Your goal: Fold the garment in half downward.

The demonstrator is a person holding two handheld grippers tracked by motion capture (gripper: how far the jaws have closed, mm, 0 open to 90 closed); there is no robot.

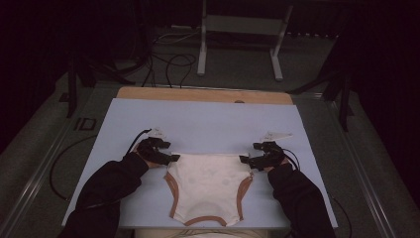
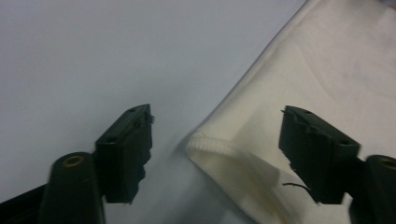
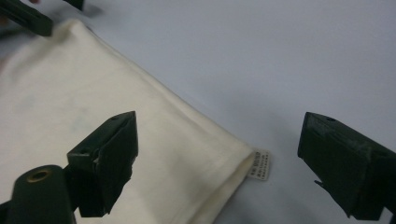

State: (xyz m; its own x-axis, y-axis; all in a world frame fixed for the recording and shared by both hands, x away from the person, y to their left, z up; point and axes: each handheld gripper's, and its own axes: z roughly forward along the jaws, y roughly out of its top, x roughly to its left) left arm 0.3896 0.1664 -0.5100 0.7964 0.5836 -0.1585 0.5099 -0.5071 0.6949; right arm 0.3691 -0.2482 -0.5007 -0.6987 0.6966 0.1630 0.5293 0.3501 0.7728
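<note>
A cream garment (image 1: 208, 183) with brown trim along its leg openings lies flat on the pale blue tabletop (image 1: 198, 119). My left gripper (image 1: 173, 157) sits at its upper left corner and my right gripper (image 1: 243, 159) at its upper right corner. In the left gripper view the left gripper (image 2: 217, 116) has its jaws apart, with the stitched corner of the garment (image 2: 205, 144) between them and untouched. In the right gripper view the right gripper (image 3: 219, 119) stands wide open over the other corner of the garment (image 3: 93, 93), where a small white label (image 3: 261, 164) sticks out.
A wooden strip (image 1: 203, 94) borders the table's far edge. Behind it stands a white frame (image 1: 237, 39), with black cables (image 1: 168, 64) on the floor. The person's dark sleeves (image 1: 109, 193) come in from the bottom on both sides of the garment.
</note>
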